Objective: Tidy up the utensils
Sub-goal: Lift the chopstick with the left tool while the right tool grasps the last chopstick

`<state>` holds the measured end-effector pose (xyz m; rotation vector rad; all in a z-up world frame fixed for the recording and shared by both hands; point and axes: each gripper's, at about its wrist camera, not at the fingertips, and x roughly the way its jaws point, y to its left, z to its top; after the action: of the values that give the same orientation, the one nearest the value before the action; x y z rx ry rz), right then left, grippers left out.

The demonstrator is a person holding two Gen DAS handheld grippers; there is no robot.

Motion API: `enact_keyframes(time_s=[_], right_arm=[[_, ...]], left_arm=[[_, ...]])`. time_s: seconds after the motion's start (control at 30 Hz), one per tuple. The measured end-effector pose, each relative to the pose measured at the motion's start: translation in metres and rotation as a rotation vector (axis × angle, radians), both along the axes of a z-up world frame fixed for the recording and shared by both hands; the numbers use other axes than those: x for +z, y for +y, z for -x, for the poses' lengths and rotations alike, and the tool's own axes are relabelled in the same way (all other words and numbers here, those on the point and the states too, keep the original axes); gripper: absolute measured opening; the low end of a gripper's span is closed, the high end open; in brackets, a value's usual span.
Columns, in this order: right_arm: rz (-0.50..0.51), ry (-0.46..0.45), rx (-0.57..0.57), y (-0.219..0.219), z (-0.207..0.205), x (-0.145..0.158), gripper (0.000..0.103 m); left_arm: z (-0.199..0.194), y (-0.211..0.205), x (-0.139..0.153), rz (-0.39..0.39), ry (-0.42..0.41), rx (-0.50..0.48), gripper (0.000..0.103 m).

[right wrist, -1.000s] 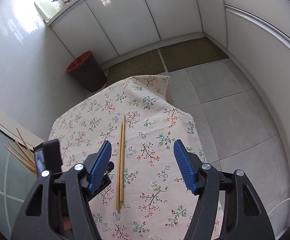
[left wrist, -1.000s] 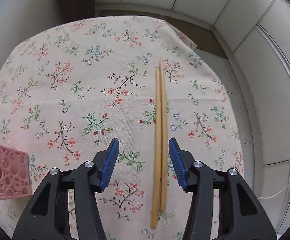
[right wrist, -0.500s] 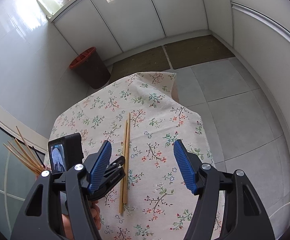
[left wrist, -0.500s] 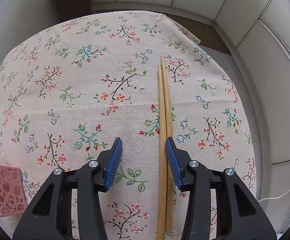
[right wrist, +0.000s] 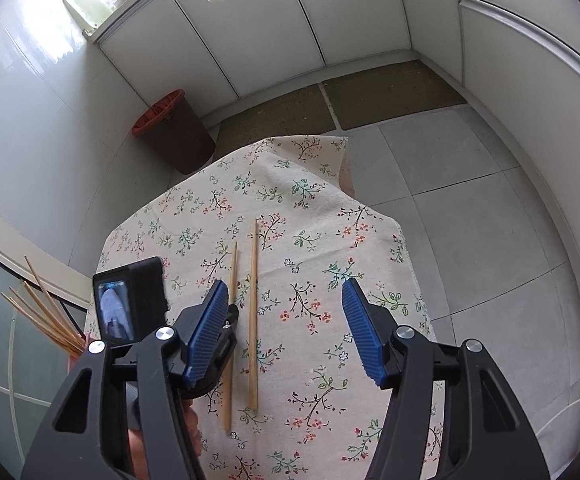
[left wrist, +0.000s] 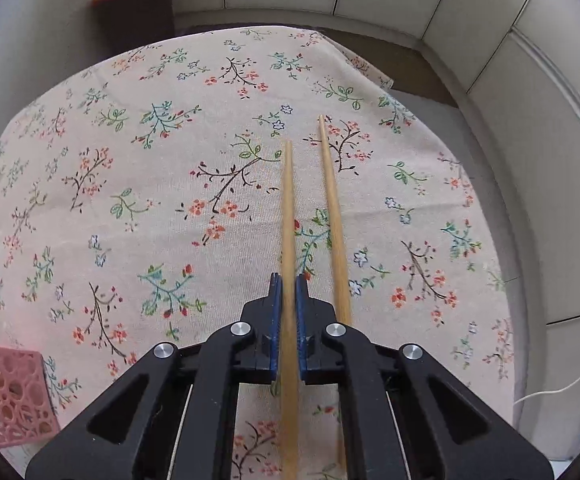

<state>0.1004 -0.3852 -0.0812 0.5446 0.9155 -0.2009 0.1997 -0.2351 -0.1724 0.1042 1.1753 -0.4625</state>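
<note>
So far, only the left chopstick (left wrist: 288, 216) was clamped in the left gripper (left wrist: 285, 292); the right chopstick (left wrist: 332, 208) lay on the tablecloth (left wrist: 130, 200), the right gripper (right wrist: 286, 328) gaped empty, and the pink basket (left wrist: 6, 396) waited near left.

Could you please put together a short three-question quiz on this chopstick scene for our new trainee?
1. True or false: the left gripper is shut on one chopstick.
2. Where does the other chopstick lie? A) in the pink basket B) on the floral cloth C) in the right gripper
3. Fill in: the right gripper's jaws are ____.

Key: 1 true; 2 B; 3 open
</note>
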Motion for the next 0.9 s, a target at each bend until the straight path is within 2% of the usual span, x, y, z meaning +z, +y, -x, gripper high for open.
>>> enact_keyframes(time_s=[0.2, 0.33, 0.47, 0.6, 0.73, 0.77, 0.87, 0.9], right_arm=[[0.014, 0.062, 0.036, 0.007, -0.015, -0.019, 0.055], [0.001, 0.111, 0.085, 0.018, -0.034, -0.039, 0.054], [-0.015, 0.164, 0.138, 0.036, -0.058, -0.066, 0.053], [0.006, 0.201, 0.176, 0.061, -0.082, -0.084, 0.044], [0.058, 0.254, 0.186, 0.08, -0.101, -0.103, 0.042], [0.067, 0.283, 0.186, 0.085, -0.105, -0.111, 0.038], [0.189, 0.295, 0.175, 0.101, -0.109, -0.113, 0.032], [0.186, 0.301, 0.18, 0.104, -0.11, -0.114, 0.014]], left_arm=[[0.048, 0.056, 0.059, 0.175, -0.123, -0.029, 0.006], [0.072, 0.089, 0.098, 0.243, -0.218, -0.051, 0.006], [0.087, 0.116, 0.132, 0.31, -0.273, -0.052, 0.006], [0.098, 0.143, 0.149, 0.359, -0.315, -0.058, 0.006], [0.098, 0.168, 0.152, 0.389, -0.34, -0.024, 0.006], [0.1, 0.173, 0.155, 0.397, -0.338, -0.02, 0.006], [0.101, 0.184, 0.156, 0.416, -0.333, -0.013, 0.006], [0.101, 0.187, 0.156, 0.419, -0.335, -0.013, 0.006]])
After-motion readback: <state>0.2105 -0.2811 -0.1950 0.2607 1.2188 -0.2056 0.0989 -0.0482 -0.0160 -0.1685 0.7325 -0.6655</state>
